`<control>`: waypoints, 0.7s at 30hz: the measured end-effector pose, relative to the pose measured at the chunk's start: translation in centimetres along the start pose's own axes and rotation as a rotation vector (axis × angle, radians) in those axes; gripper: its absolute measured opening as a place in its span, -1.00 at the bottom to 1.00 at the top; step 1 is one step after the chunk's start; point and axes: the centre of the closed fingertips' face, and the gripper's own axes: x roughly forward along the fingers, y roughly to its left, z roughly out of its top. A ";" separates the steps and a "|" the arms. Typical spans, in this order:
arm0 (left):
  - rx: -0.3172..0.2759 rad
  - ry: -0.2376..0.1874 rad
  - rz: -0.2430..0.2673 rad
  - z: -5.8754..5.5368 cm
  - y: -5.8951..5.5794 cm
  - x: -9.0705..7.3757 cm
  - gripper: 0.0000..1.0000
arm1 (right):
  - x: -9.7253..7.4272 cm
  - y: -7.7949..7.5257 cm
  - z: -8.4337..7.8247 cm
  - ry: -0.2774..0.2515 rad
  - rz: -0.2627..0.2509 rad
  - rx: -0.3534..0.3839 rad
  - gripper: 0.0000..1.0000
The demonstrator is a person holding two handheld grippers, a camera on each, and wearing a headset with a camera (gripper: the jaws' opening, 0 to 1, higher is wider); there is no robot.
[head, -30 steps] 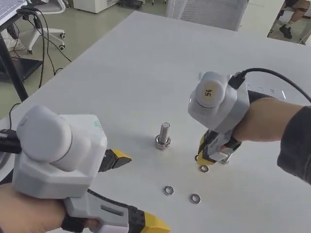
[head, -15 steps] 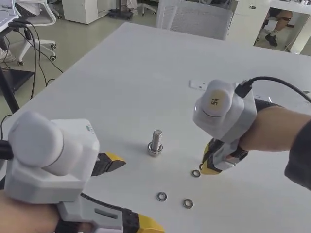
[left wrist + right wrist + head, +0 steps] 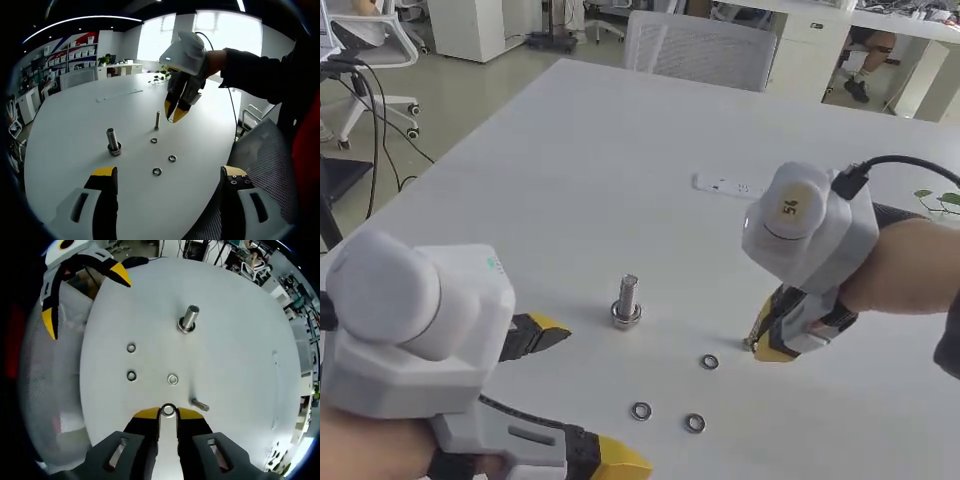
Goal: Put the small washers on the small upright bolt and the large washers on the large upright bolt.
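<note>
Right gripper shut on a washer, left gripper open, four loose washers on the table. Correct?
Not quite: three loose washers lie on the table, not four; the head view shows them. The rest stands: right gripper shut on a washer, left gripper open.

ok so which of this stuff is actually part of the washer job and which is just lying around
Part of the job:
- large bolt
- small bolt
- loose washers
- held washer, pinched in the right gripper

Just lying about:
- white strip further up the table
- mesh chair beyond the table
</note>
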 end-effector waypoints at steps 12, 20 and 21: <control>-0.001 -0.013 0.012 0.4 0.3 0.2 0.68 | -2.2 -2.0 -1.8 0.010 -0.060 0.034 -0.73; -0.007 -0.017 0.022 0.4 0.5 0.0 0.68 | -2.2 -3.2 -0.8 -0.008 -0.081 0.021 -0.73; -0.007 -0.017 0.023 0.4 0.5 0.0 0.68 | -2.1 -3.3 -0.7 -0.011 -0.082 0.020 -0.73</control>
